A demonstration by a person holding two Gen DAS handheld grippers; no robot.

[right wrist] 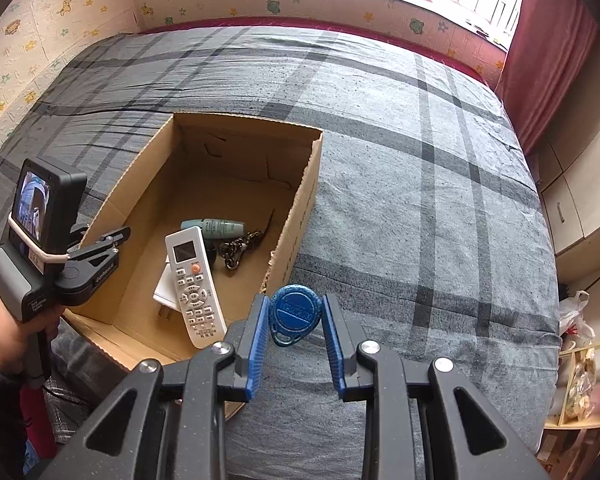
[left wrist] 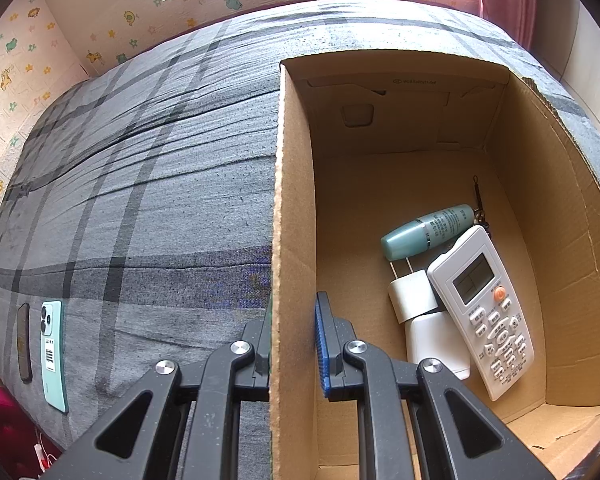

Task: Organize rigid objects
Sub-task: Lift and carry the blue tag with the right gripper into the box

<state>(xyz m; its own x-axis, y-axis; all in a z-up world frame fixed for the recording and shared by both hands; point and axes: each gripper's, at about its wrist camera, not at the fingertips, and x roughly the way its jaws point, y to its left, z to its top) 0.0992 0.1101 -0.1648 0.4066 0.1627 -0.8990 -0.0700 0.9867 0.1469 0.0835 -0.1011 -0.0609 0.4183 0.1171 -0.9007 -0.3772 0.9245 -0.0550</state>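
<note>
A cardboard box lies open on the grey plaid bed. Inside are a white remote, a teal bottle, white chargers and a key chain. My left gripper straddles the box's left wall, jaws closed on it. My right gripper holds a blue key fob between its blue pads, just right of the box's near corner, above the bed.
A mint green phone and a dark flat object lie on the bed to the left of the box. A wardrobe and a shelf with bags stand to the right of the bed.
</note>
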